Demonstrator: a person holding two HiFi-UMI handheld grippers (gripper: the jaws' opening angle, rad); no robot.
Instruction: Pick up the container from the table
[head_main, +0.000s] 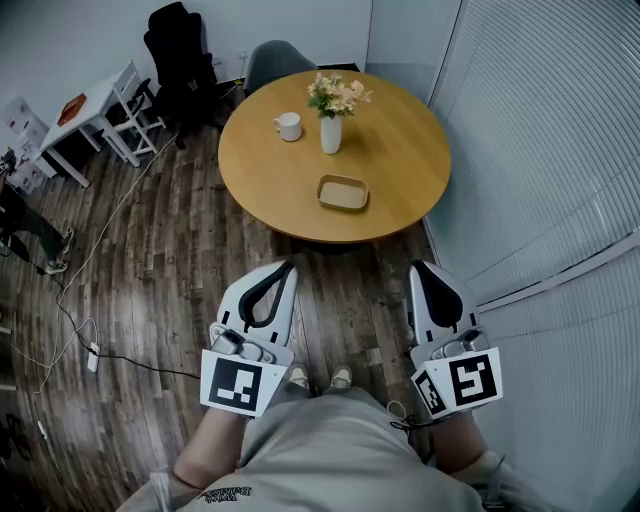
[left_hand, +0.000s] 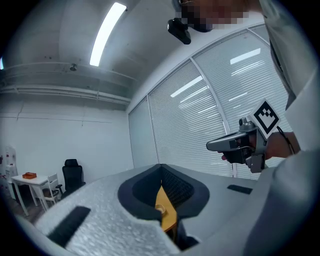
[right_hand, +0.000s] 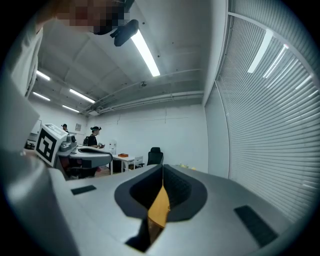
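The container (head_main: 343, 192) is a shallow tan rectangular dish that rests on the round wooden table (head_main: 400, 150), near the table's front edge. Both grippers hang low in front of the person, well short of the table. In the head view my left gripper (head_main: 289, 267) has its jaws together with nothing held. My right gripper (head_main: 417, 266) is likewise shut and empty. In the left gripper view the jaws meet at the tip (left_hand: 160, 169), and a sliver of the table (left_hand: 167, 212) shows through the slot. The right gripper view shows the same shut jaws (right_hand: 162, 169).
A white mug (head_main: 289, 126) and a white vase of flowers (head_main: 330, 132) stand behind the container. A grey chair (head_main: 272, 62) is beyond the table, with a black office chair (head_main: 185, 60) and a white desk (head_main: 95, 105) at left. Blinds (head_main: 540, 150) line the right side. A cable (head_main: 90, 350) lies on the wooden floor.
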